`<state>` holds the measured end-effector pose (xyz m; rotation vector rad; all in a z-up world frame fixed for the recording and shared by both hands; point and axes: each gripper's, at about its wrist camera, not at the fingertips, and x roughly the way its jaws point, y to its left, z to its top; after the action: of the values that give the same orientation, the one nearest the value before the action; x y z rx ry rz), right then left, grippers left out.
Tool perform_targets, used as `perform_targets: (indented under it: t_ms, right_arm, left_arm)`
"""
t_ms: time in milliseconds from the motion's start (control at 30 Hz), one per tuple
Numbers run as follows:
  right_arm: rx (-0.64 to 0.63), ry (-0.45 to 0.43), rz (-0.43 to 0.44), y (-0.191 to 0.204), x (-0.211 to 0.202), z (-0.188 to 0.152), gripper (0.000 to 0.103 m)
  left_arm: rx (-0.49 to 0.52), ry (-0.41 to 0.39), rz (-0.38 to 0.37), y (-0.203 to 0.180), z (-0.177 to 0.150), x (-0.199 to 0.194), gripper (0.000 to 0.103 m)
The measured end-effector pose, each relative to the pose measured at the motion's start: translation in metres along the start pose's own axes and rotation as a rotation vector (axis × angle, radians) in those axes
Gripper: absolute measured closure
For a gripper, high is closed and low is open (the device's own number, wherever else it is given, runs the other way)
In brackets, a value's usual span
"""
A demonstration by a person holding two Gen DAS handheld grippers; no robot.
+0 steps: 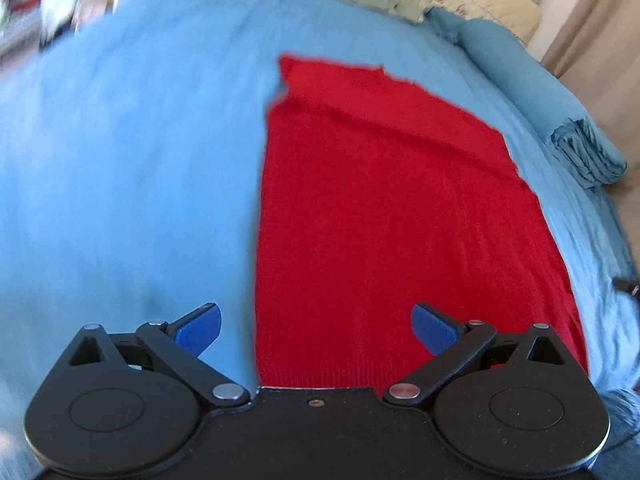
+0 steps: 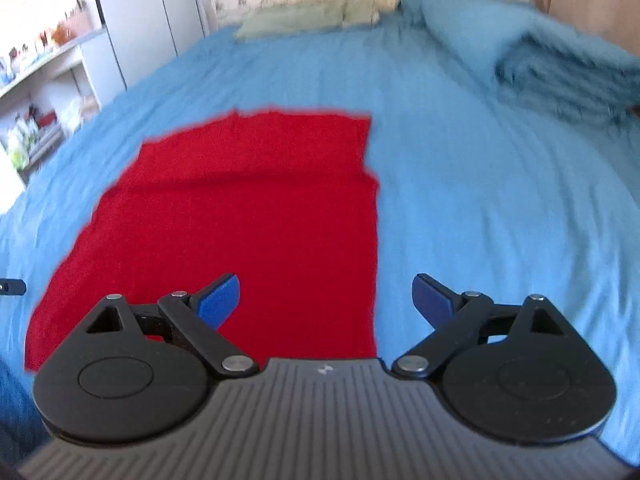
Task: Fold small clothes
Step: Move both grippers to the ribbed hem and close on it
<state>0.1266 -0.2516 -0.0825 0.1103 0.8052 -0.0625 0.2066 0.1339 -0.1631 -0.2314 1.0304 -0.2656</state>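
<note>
Presently: red knit garment (image 1: 384, 216), folded to a flat rectangle on the blue bed sheet (image 1: 128, 160). Left gripper (image 1: 316, 330) released, jaws wide, over its left edge. Right gripper (image 2: 326, 300) released, over its right edge. Folded blue blanket (image 2: 560, 76) well apart.

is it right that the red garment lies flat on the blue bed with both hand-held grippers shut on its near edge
Not quite. The red garment does lie flat on the blue bed, but neither gripper is shut on it. The left hand-held gripper and the right hand-held gripper are both open, holding nothing, as each wrist view shows.
</note>
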Motion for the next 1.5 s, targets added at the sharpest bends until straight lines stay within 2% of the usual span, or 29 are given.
perform_targets:
  t_ms: [100, 167, 267, 433, 500, 733, 800, 933, 1000, 1133, 1200, 1267, 1300, 1367, 1500]
  right_arm:
    - [0.014, 0.063, -0.017, 0.000, -0.007, -0.036, 0.000]
    - [0.010, 0.102, -0.050, 0.002, -0.008, -0.058, 0.000]
    - [0.023, 0.139, -0.051, 0.003, -0.008, -0.080, 0.000]
    - [0.099, 0.151, -0.035, -0.003, -0.005, -0.097, 0.000]
    - [0.110, 0.158, -0.029, -0.005, -0.002, -0.100, 0.007]
    - [0.168, 0.179, -0.016, -0.012, 0.009, -0.100, 0.018]
    - [0.193, 0.173, 0.018, -0.016, 0.011, -0.101, 0.021]
    - [0.188, 0.178, 0.024, -0.013, 0.014, -0.102, 0.034]
    - [0.195, 0.173, 0.028, -0.014, 0.015, -0.103, 0.048]
    - [0.222, 0.168, 0.033, -0.015, 0.018, -0.104, 0.059]
    - [0.225, 0.165, 0.028, -0.015, 0.018, -0.104, 0.066]
    - [0.222, 0.164, 0.025, -0.013, 0.018, -0.104, 0.072]
    - [0.219, 0.163, 0.022, -0.012, 0.018, -0.103, 0.078]
    - [0.218, 0.158, 0.020, -0.012, 0.017, -0.103, 0.082]
    - [0.246, 0.137, 0.024, -0.014, 0.011, -0.101, 0.083]
  left_arm:
    - [-0.058, 0.048, -0.055, 0.001, -0.022, 0.004, 0.004]
    - [-0.071, 0.055, -0.047, 0.000, -0.030, 0.009, 0.006]
    - [-0.049, 0.044, -0.018, -0.004, -0.032, 0.010, 0.009]
    - [-0.015, 0.038, -0.029, -0.002, -0.032, 0.016, 0.010]
    - [-0.016, 0.036, -0.030, 0.001, -0.032, 0.016, 0.013]
    - [-0.019, 0.022, 0.005, 0.005, -0.036, 0.015, 0.026]
    - [-0.023, 0.019, 0.019, 0.006, -0.038, 0.015, 0.036]
    - [-0.057, 0.012, 0.024, 0.013, -0.039, 0.012, 0.046]
    - [-0.072, 0.010, 0.030, 0.016, -0.039, 0.011, 0.054]
    - [-0.091, 0.013, 0.041, 0.018, -0.041, 0.009, 0.070]
    - [-0.089, 0.019, 0.035, 0.017, -0.041, 0.009, 0.085]
    - [-0.083, 0.024, 0.031, 0.015, -0.041, 0.009, 0.092]
    - [-0.079, 0.020, 0.033, 0.015, -0.041, 0.008, 0.095]
    - [-0.074, 0.011, 0.039, 0.012, -0.041, 0.005, 0.095]
    - [-0.096, -0.003, 0.014, 0.011, -0.039, -0.003, 0.097]
